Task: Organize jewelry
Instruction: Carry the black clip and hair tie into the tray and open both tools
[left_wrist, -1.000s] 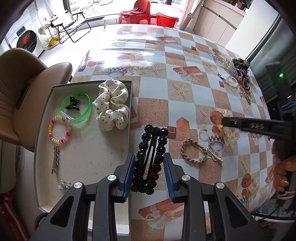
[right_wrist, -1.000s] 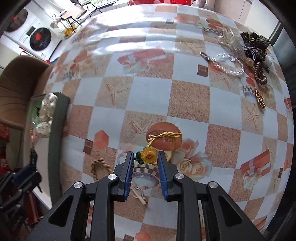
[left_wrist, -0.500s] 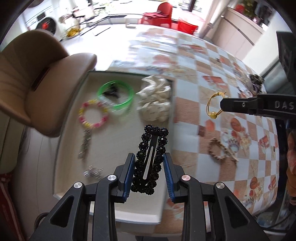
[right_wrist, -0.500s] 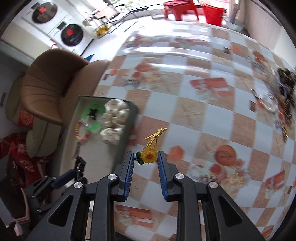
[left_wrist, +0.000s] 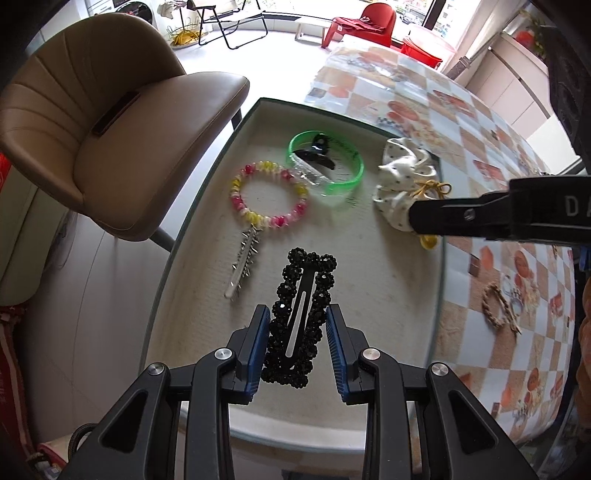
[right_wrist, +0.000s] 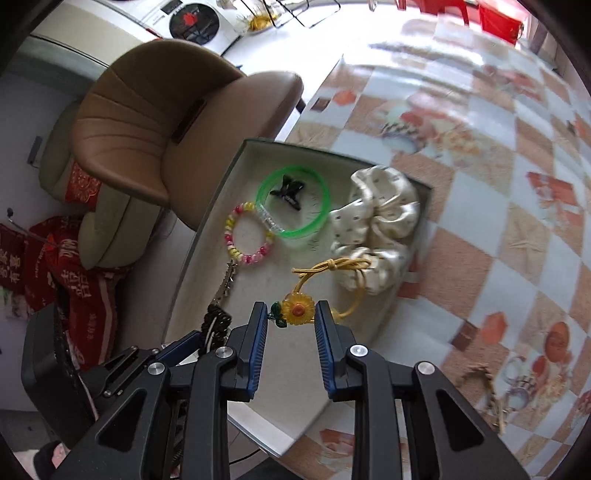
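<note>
My left gripper (left_wrist: 297, 314) is shut on a black beaded hair clip (left_wrist: 306, 280) and holds it over the near half of a beige-lined tray (left_wrist: 369, 295). Over the same tray (right_wrist: 258, 284), my right gripper (right_wrist: 290, 312) is shut on a sunflower hair tie (right_wrist: 298, 309), whose yellow elastic (right_wrist: 332, 266) trails toward a polka-dot scrunchie (right_wrist: 373, 225). In the left wrist view the right gripper (left_wrist: 480, 218) reaches in from the right above the scrunchie (left_wrist: 402, 177). The left gripper (right_wrist: 207, 332) shows at the lower left of the right wrist view.
The tray also holds a green bangle (left_wrist: 325, 166) with a black claw clip (left_wrist: 317, 147) inside it, a pink-and-yellow bead bracelet (left_wrist: 269, 199) and a silver spiked clip (left_wrist: 243, 262). A brown chair (left_wrist: 122, 122) stands left of the tray. A braided bracelet (left_wrist: 496, 306) lies on the checkered table (right_wrist: 480, 221).
Both grippers have moved left from over the checkered table to over the tray, each carrying its piece. The views have rolled a little with the move.
</note>
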